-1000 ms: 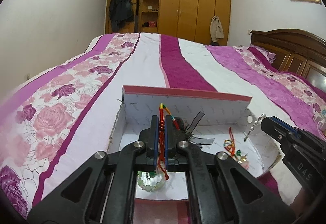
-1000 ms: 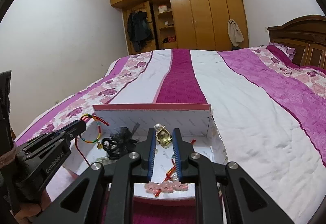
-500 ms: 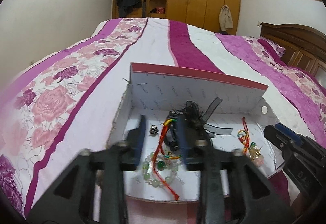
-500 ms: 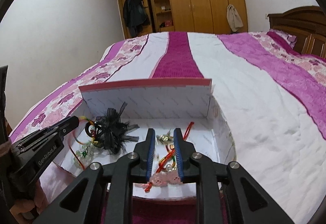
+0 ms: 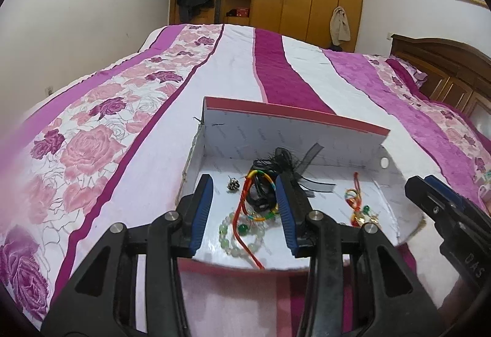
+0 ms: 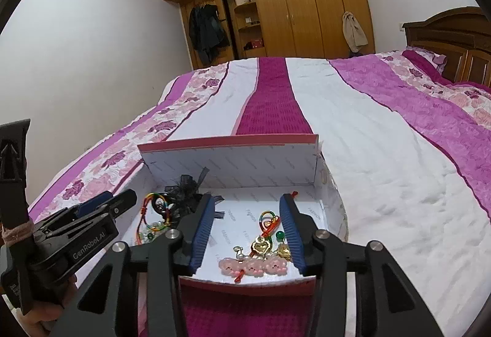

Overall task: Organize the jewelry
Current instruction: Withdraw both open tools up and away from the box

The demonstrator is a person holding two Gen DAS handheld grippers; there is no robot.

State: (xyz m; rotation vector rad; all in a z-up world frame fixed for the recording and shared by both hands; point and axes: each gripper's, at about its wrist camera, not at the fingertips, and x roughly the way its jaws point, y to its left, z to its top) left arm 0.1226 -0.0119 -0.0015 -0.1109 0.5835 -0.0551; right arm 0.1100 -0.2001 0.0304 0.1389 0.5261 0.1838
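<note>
An open white box with a red rim (image 5: 294, 116) (image 6: 233, 142) lies on the bed. My left gripper (image 5: 244, 194) is open and empty over its left half. Under it lie a red and rainbow cord bracelet (image 5: 245, 208), a pale green bead bracelet (image 5: 228, 240), a black ribbon bow (image 5: 285, 162) and a small dark charm (image 5: 233, 184). My right gripper (image 6: 245, 214) is open and empty over the right half. Below it lie a gold charm on red cord (image 6: 262, 243) and pink charms (image 6: 253, 266). The left gripper also shows in the right wrist view (image 6: 122, 199).
The bed has a pink, white and purple striped quilt (image 5: 122, 122). A wooden headboard (image 6: 445, 42) stands at the right. Wooden wardrobes (image 6: 291, 15) with hanging coats stand at the far wall.
Both grippers have opened and dropped what they held into the box: the left its red and rainbow cord bracelet, the right its gold charm. Both have tilted down toward the box.
</note>
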